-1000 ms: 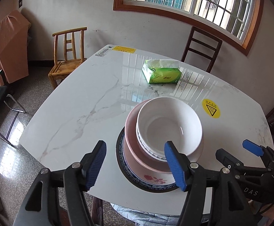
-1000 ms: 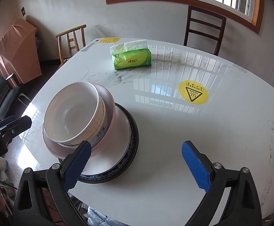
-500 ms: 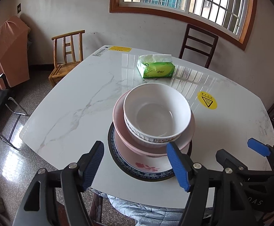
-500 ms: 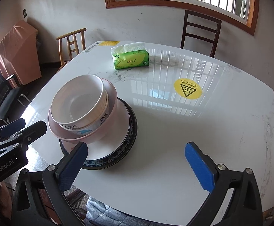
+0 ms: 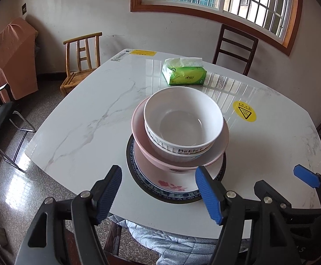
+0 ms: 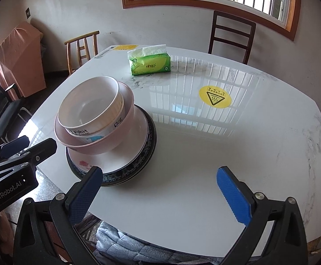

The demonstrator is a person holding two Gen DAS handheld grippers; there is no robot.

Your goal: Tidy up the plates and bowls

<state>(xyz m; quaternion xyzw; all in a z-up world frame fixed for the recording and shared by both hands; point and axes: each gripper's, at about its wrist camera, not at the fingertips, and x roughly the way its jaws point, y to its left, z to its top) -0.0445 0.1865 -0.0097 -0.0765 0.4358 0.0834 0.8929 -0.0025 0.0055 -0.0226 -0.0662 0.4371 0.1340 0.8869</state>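
A stack stands near the table's front edge: a white bowl [image 5: 183,121] nested in a pink bowl [image 5: 217,152], on a white flowered plate [image 5: 171,184], on a dark-rimmed plate [image 5: 130,156]. The stack also shows in the right wrist view, with the white bowl [image 6: 89,108] on top and the dark-rimmed plate [image 6: 142,165] at the bottom. My left gripper [image 5: 158,193] is open and empty, just in front of the stack. My right gripper [image 6: 160,193] is open and empty, to the right of the stack.
A green tissue pack [image 5: 185,74] lies at the far side of the white marble table [image 5: 83,114]. A yellow warning sticker [image 5: 244,114] is on the right. Chairs [image 5: 82,59] stand around the table. A padded seat [image 6: 138,243] is below the front edge.
Both grippers have drawn back and up from the stack. The stack now looks smaller and farther away. Both stay open. The dishes have not moved.
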